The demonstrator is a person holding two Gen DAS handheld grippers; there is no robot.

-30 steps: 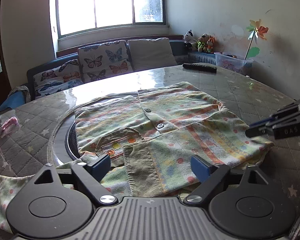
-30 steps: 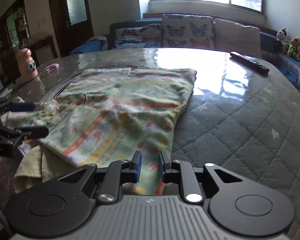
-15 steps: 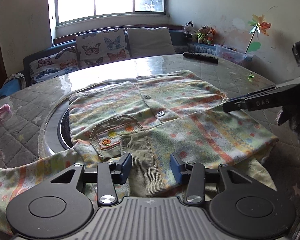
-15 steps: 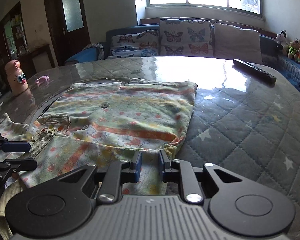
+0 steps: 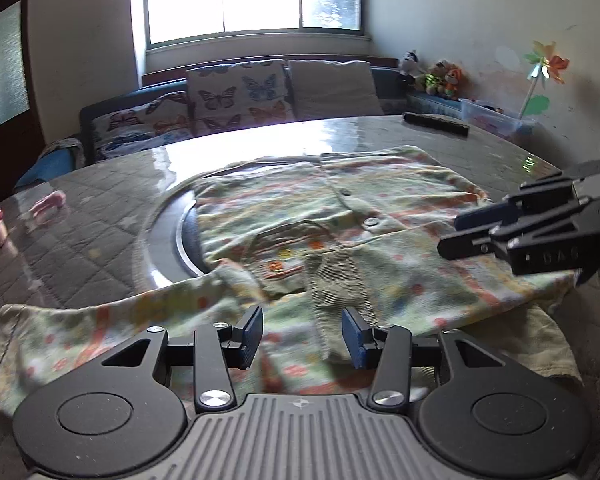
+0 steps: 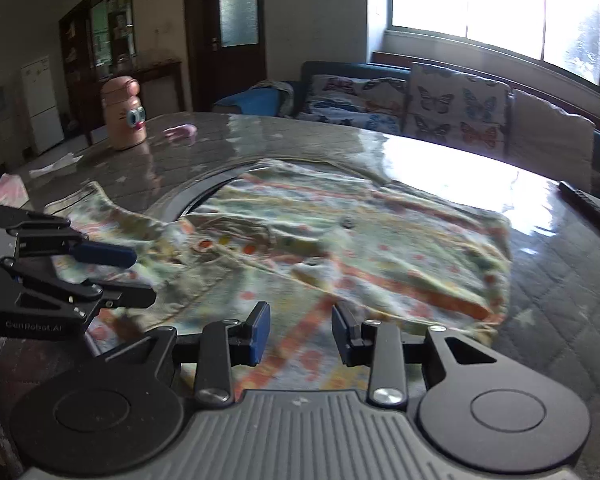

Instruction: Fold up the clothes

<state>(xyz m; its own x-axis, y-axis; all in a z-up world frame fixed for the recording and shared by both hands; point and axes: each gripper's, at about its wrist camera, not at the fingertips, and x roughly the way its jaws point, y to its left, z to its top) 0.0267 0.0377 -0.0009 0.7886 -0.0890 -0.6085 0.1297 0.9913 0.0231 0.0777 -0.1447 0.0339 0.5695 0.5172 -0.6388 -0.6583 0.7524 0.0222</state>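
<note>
A pale green child's shirt [image 5: 340, 240] with orange stripes, dots and buttons lies on the round table; its lower part is folded up over the front and one sleeve [image 5: 72, 320] trails out to the left. It also shows in the right wrist view [image 6: 340, 248]. My left gripper [image 5: 302, 336] is open and empty just above the near folded edge. My right gripper [image 6: 298, 332] is open and empty above the shirt's near edge. The right gripper shows at the right of the left wrist view [image 5: 476, 232], and the left gripper shows at the left of the right wrist view [image 6: 132, 276].
The table [image 5: 100, 220] has a quilted grey cover and an inset round turntable rim [image 5: 168, 240]. A black remote [image 5: 436, 124] lies at the far right. A pink bottle [image 6: 124, 114] and a small pink item [image 6: 180, 132] stand far left. A sofa with butterfly cushions [image 5: 240, 96] is behind.
Both grippers have opened and let go of the shirt's folded edge. Both have pulled back and risen slightly; the right one has turned leftward across the shirt.
</note>
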